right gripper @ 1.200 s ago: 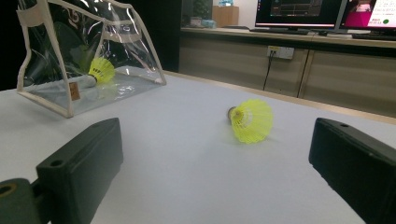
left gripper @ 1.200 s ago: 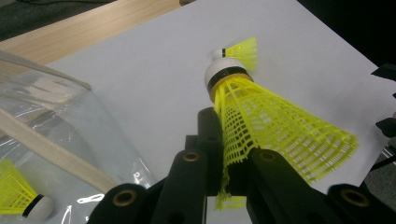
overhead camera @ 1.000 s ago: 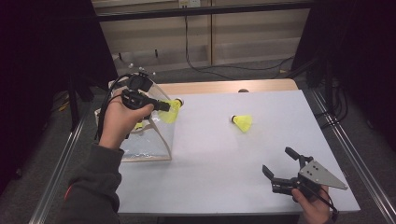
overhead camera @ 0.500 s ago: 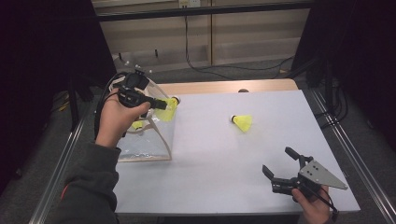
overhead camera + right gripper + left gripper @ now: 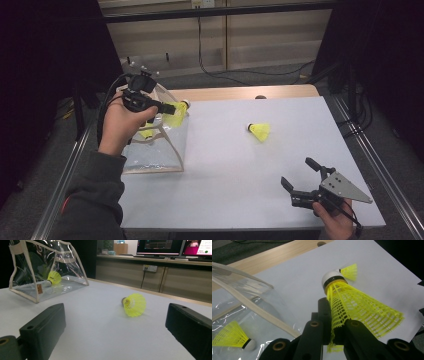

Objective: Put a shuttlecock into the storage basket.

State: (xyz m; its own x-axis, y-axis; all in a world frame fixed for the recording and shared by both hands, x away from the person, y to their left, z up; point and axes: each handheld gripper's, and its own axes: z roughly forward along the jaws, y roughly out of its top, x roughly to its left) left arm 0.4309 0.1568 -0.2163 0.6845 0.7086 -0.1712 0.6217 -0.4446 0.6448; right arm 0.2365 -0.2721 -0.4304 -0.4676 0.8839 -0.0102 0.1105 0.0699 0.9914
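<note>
My left gripper (image 5: 166,107) is shut on the skirt of a yellow mesh shuttlecock (image 5: 352,307), white cork pointing away, held above the open top of a clear plastic bag (image 5: 156,147) at the table's left. A second yellow shuttlecock (image 5: 233,336) lies inside that bag. A third one (image 5: 260,131) lies on its side on the white table, right of centre. My right gripper (image 5: 298,171) rests near the front right edge, jaws wide open with nothing between them, facing that loose shuttlecock (image 5: 133,304).
The white tabletop (image 5: 225,165) has a wooden strip (image 5: 240,93) along its far edge and metal rails at both sides. Cabinets and monitors (image 5: 160,246) stand beyond the table. The bag (image 5: 47,272) has a cream-trimmed rim.
My left gripper has carried the shuttlecock slightly left and away, over the bag's opening. The right gripper and the loose shuttlecock have stayed put.
</note>
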